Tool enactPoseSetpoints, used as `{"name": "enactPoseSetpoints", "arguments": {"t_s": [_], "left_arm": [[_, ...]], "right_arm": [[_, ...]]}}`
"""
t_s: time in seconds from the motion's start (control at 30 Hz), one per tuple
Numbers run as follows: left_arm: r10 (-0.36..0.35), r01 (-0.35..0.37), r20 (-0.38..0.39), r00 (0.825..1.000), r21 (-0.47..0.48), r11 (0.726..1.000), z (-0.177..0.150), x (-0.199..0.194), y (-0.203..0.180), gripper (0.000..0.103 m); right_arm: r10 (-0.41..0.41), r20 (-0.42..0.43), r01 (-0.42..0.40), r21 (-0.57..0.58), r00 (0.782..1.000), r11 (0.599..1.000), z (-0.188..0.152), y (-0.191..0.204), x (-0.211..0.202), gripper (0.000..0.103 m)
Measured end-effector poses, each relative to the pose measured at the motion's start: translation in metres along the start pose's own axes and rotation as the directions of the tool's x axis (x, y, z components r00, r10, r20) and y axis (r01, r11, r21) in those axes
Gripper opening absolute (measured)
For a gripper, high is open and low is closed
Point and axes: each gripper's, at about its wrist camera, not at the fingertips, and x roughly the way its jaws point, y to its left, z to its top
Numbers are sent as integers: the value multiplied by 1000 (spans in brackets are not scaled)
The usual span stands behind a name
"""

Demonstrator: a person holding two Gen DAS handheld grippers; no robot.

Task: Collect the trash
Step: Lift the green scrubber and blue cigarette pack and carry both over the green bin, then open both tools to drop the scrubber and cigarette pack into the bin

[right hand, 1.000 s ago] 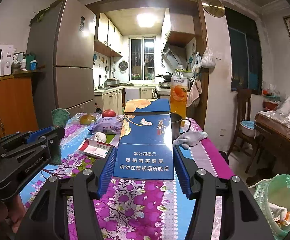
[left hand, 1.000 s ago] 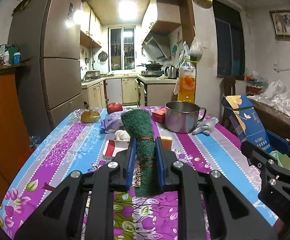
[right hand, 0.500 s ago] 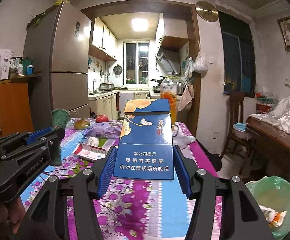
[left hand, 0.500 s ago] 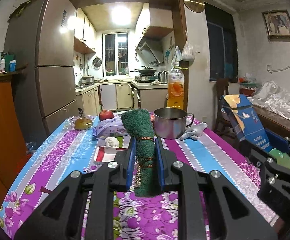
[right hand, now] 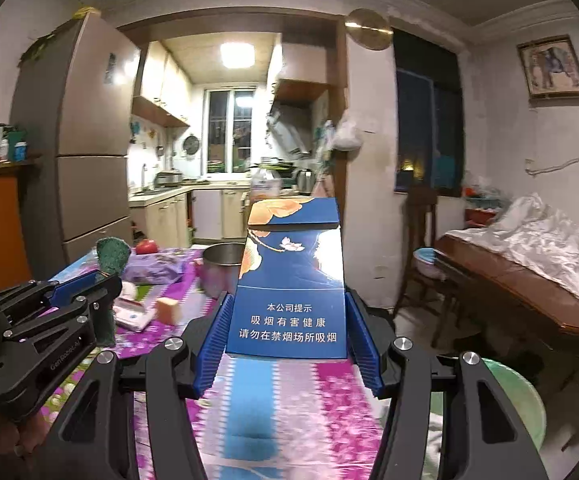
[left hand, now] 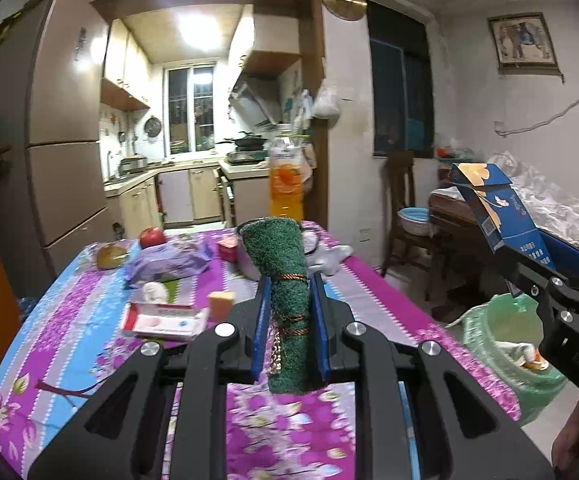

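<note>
From the left wrist we see our left claw [left hand: 289, 312] clenched on the upright green scrubber [left hand: 285, 280]; the bin [left hand: 509, 344] sits on the floor off the bench's [left hand: 373, 308] right edge. From the right wrist, our right claw [right hand: 289, 320] grips the blue carton [right hand: 293, 276], long axis forward, the bin [right hand: 517, 396] low to its right and nearer this claw.

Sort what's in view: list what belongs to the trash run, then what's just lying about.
Job in hand:
- green scouring pad, clamped in left gripper
- blue carton, clamped in right gripper
- green-lined bin

Lying about:
- metal pot
- apple
- juice bottle
- purple packet
</note>
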Motion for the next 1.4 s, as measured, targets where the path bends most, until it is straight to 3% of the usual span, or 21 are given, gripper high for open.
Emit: {"name": "enactPoseSetpoints", "arguments": {"t_s": [0.37, 0.67, 0.9, 1.1, 1.4], "left_arm": [[-153, 154, -22, 988, 52, 987, 12, 14, -82, 19], [-275, 283, -83, 958, 96, 954, 10, 34, -157, 19], [-333, 349, -134, 933, 123, 929, 6, 50, -201, 19], [-381, 411, -211, 900, 126, 903, -1, 66, -237, 19], [-421, 485, -367, 829, 98, 869, -18, 96, -272, 19]], "right_arm": [[-168, -61, 169, 24, 984, 985, -6, -98, -17, 57], [-281, -121, 287, 42, 952, 957, -23, -175, -25, 57], [-315, -184, 328, 43, 931, 944, -31, -224, -18, 57], [-309, -269, 339, 72, 912, 938, -37, -266, -3, 57], [-219, -449, 305, 130, 866, 943, -57, -315, 36, 57]]}}
